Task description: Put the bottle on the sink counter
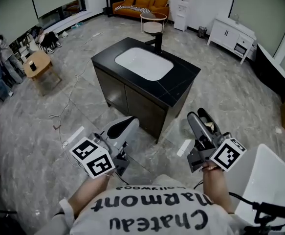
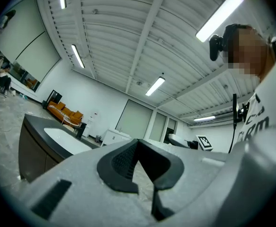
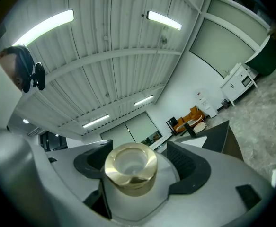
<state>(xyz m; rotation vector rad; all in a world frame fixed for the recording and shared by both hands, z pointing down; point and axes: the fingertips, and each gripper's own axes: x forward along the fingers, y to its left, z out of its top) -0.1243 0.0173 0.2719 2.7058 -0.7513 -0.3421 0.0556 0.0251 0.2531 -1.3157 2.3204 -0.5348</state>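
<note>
A white bottle with a gold cap (image 3: 130, 167) stands between the jaws of my right gripper (image 3: 137, 161), which is shut on it. In the head view the same bottle (image 1: 208, 126) shows as a gold glint in the right gripper (image 1: 201, 117), held at waist height short of the counter. The sink counter (image 1: 181, 83) is a black island with a white basin (image 1: 143, 63) and a black faucet (image 1: 158, 41). My left gripper (image 1: 126, 125) hangs beside the counter's near corner. Its dark pads (image 2: 121, 162) meet with nothing between them. Both grippers tilt up toward the ceiling.
A white chair (image 1: 267, 180) stands close at my right. Cables (image 1: 64, 116) trail over the marble floor at the left, by a small wooden table (image 1: 37, 63). An orange sofa (image 1: 141, 6), a round table (image 1: 153, 19) and a white cabinet (image 1: 231, 35) line the far side.
</note>
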